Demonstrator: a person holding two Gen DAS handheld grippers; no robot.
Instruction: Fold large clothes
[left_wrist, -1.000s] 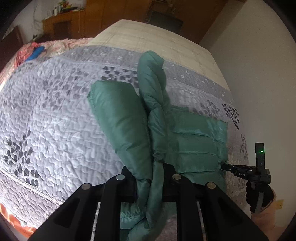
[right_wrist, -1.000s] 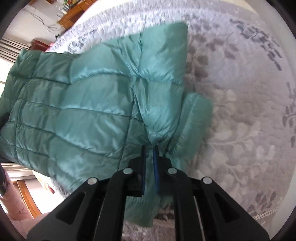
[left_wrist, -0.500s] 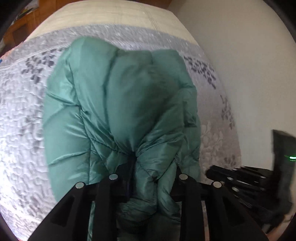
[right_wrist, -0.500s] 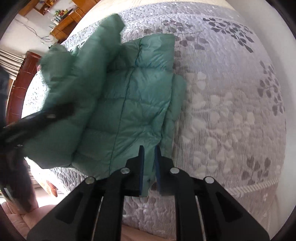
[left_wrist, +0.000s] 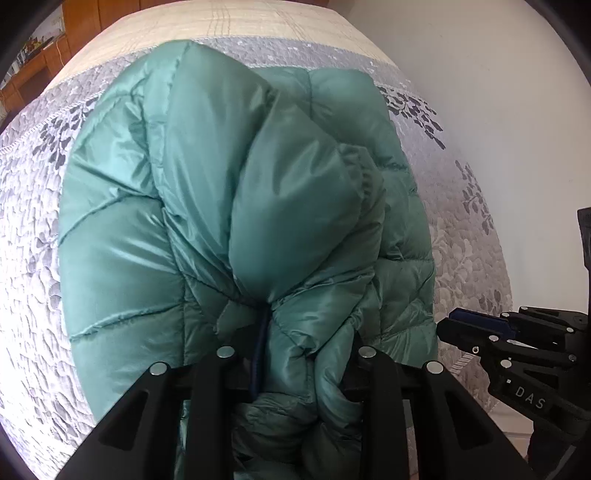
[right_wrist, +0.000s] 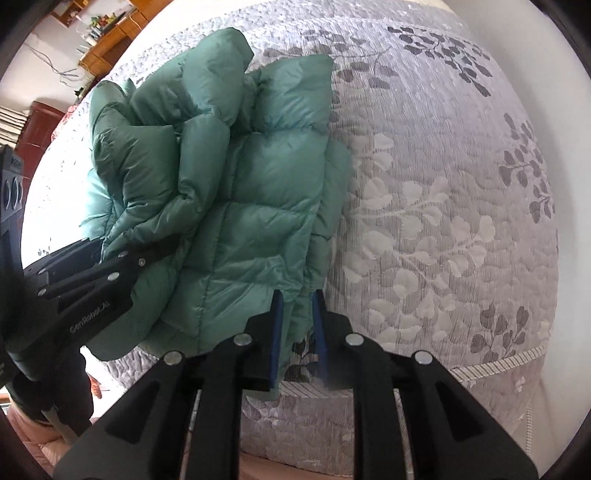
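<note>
Where jacket (right_wrist: 236, 206) lies: grey leaf-patterned bedspread (right_wrist: 424, 206).

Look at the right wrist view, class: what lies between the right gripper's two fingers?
The near edge of the green puffer jacket sits in the gap of the right gripper, with the grey quilted bedspread beneath. The fingers stand apart.

Bunched jacket (left_wrist: 207, 206) buries the left hand-held gripper (left_wrist: 295, 373) fingertips (left wrist view); the right hand-held gripper (left_wrist: 517, 350) is cut off at the edge.
</note>
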